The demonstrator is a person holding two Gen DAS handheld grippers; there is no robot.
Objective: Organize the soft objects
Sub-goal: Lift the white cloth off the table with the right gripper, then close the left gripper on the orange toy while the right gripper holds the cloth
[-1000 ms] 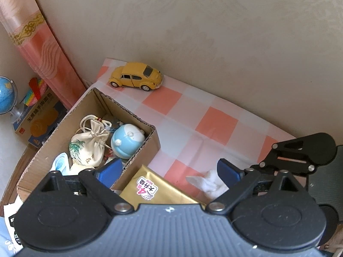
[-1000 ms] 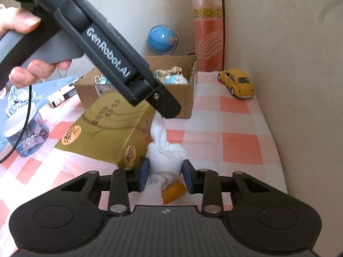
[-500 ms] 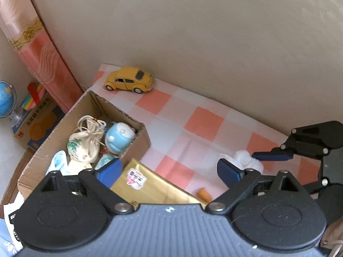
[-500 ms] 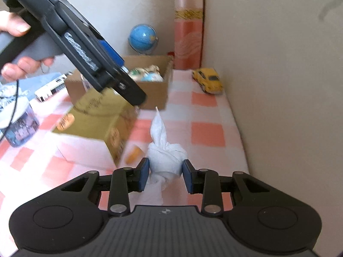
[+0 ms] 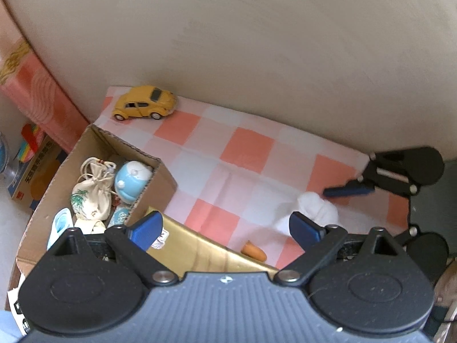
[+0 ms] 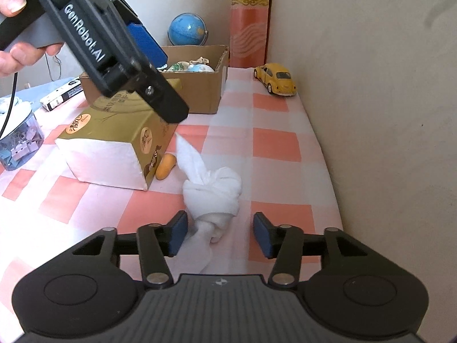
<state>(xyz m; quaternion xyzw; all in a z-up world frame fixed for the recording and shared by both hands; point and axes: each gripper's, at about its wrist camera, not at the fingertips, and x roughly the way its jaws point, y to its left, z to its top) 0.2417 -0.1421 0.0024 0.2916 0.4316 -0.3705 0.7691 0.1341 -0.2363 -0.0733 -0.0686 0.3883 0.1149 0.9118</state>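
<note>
A knotted white cloth (image 6: 214, 191) lies on the checked tablecloth (image 6: 274, 145), with its tail between the jaws of my right gripper (image 6: 220, 230). Those jaws are opening, and the right pad stands clear of the cloth. In the left wrist view the same cloth (image 5: 317, 208) sits beside one of the right gripper's fingers (image 5: 348, 191). My left gripper (image 5: 225, 225) hangs open above a gold box (image 5: 194, 248) with nothing between its fingers. A cardboard box (image 5: 94, 134) holds a cream drawstring pouch (image 5: 91, 197) and a round blue toy (image 5: 131, 180).
A small orange piece (image 6: 165, 167) lies against the gold box (image 6: 114, 123). A yellow toy car (image 6: 275, 78) stands by the wall at the back. A globe (image 6: 187, 30) is behind the cardboard box (image 6: 200, 97). A jar of clips (image 6: 20, 143) is at the left.
My right gripper's jaws have spread apart and let go of the white cloth, which now rests on the table. The left gripper has shifted a little over the gold box.
</note>
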